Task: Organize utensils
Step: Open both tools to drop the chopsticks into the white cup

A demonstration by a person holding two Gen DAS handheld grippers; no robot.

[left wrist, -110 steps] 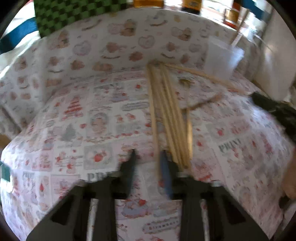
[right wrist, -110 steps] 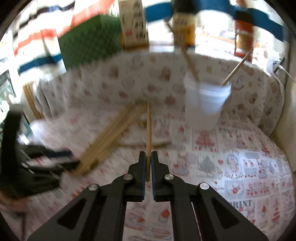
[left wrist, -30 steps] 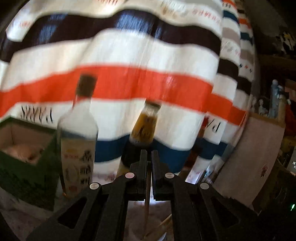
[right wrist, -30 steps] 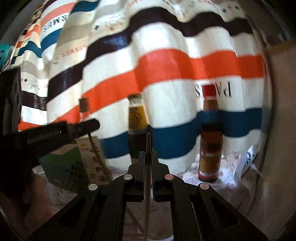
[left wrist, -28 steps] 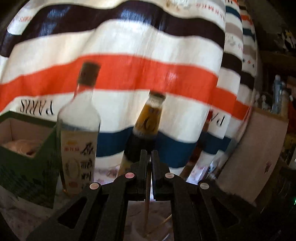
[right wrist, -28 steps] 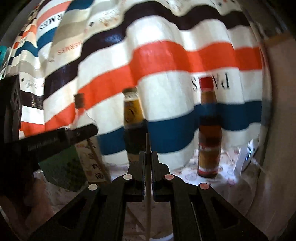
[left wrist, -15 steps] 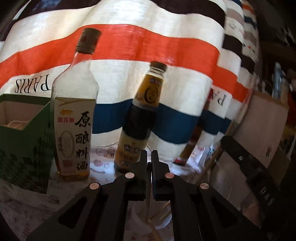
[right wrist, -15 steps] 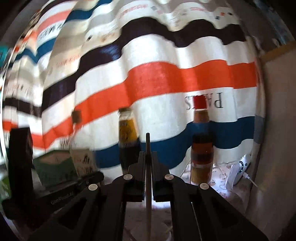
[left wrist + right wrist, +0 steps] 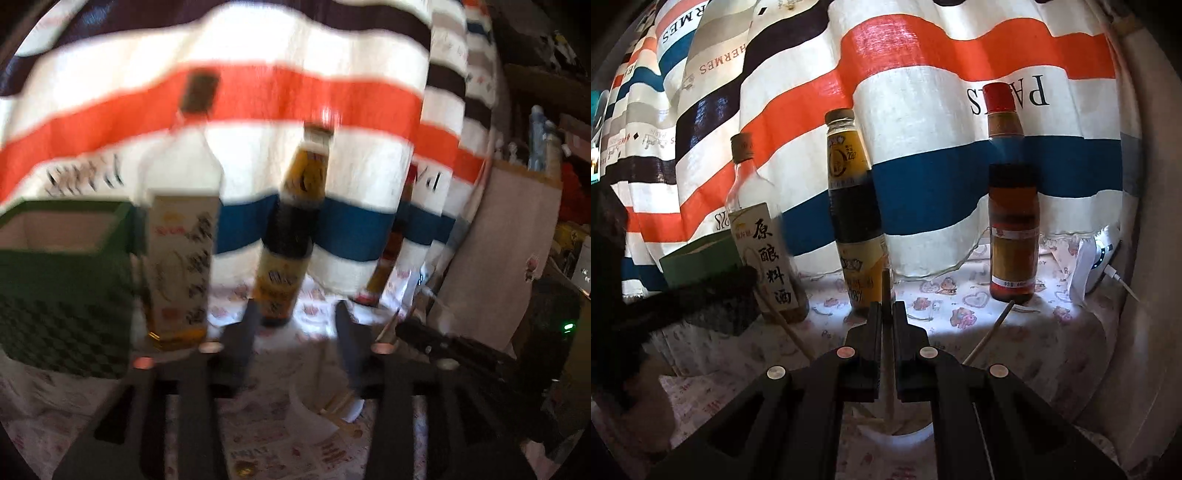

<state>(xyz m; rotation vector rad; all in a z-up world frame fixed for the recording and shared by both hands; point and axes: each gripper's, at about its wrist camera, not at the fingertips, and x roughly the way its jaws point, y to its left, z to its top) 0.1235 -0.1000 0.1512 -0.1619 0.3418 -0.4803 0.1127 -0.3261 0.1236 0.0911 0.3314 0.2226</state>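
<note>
While pointing slightly down, right tool [image 9: 886, 314] pinches chopstick [image 9: 887, 369].

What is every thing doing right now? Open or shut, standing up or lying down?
left gripper: open, jaws just opened, nothing between them.
right gripper: shut on an upright chopstick.
white cup: upright, chopsticks inside.
clear bottle: upright, capped.
dark sauce bottle: upright, capped.
red-capped bottle: upright, capped.
green box: open on top.
</note>
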